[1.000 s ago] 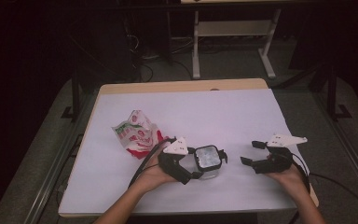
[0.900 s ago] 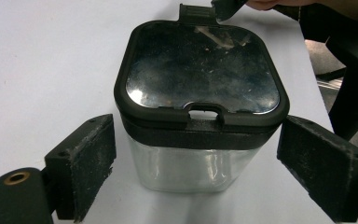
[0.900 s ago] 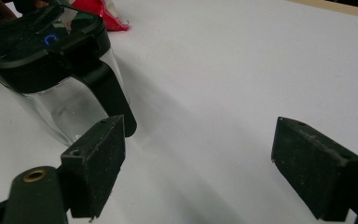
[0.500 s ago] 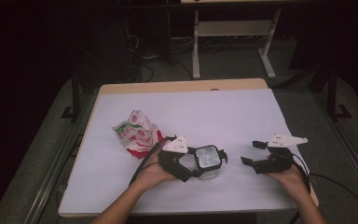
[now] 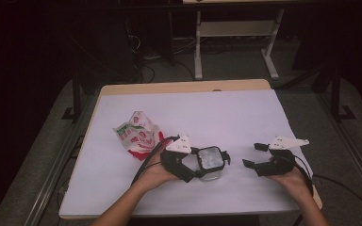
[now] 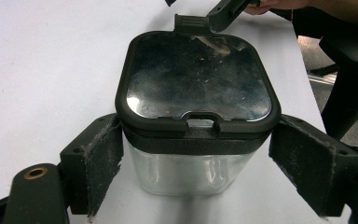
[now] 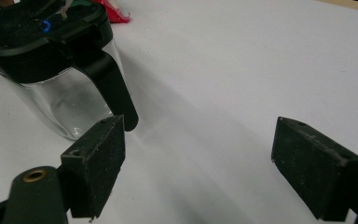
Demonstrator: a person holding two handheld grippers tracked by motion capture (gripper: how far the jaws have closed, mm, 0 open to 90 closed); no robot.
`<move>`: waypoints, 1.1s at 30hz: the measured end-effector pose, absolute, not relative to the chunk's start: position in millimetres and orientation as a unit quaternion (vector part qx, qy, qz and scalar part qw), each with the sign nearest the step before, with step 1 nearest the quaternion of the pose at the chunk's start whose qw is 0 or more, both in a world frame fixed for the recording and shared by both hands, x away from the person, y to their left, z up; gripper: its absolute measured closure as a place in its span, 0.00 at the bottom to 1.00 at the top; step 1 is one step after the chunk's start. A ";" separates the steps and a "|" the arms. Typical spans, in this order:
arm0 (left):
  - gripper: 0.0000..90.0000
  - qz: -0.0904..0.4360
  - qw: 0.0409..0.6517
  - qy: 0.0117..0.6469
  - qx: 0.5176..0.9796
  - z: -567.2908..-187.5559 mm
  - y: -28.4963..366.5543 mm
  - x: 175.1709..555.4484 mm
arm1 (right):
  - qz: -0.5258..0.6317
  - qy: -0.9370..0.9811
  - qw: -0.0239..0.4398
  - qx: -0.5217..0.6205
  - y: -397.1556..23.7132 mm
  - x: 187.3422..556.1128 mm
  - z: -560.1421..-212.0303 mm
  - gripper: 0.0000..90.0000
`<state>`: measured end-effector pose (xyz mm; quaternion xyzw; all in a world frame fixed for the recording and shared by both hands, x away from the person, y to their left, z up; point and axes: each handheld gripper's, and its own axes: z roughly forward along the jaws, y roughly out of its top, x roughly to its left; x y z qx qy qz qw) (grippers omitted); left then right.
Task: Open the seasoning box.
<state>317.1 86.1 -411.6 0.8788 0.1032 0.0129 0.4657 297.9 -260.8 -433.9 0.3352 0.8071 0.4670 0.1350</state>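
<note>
A clear container (image 5: 209, 157) with a black lid stands on the white table top (image 5: 217, 108) near the front. My left gripper (image 5: 218, 167) is open, one jaw on each side of the container, and whether the pads touch the walls I cannot tell. In the left gripper view the lid (image 6: 198, 79) is closed, and my left gripper (image 6: 196, 175) straddles the clear body. To the right my right gripper (image 5: 251, 155) is open and empty, pointing at the container. In the right gripper view the container (image 7: 60, 98) and its black latch (image 7: 114, 88) sit just beyond my right gripper (image 7: 198, 158).
A crumpled red, white and green snack bag (image 5: 136, 134) lies left of the container. The table's wooden edge (image 5: 184, 87) runs along the back. A white frame (image 5: 235, 28) and cables (image 5: 146, 70) are on the dark floor behind. The right hand is close to the table's right corner.
</note>
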 end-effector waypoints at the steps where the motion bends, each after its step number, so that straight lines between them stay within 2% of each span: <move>1: 0.20 0.012 0.466 0.104 0.879 -411.5 86.1 317.0 | 0.467 0.807 0.134 0.335 -260.7 297.8 -434.0 0.19; 33: 0.22 0.022 0.481 0.109 0.869 -396.8 89.2 312.8 | 0.461 0.811 0.135 0.335 -260.8 298.1 -436.8 0.19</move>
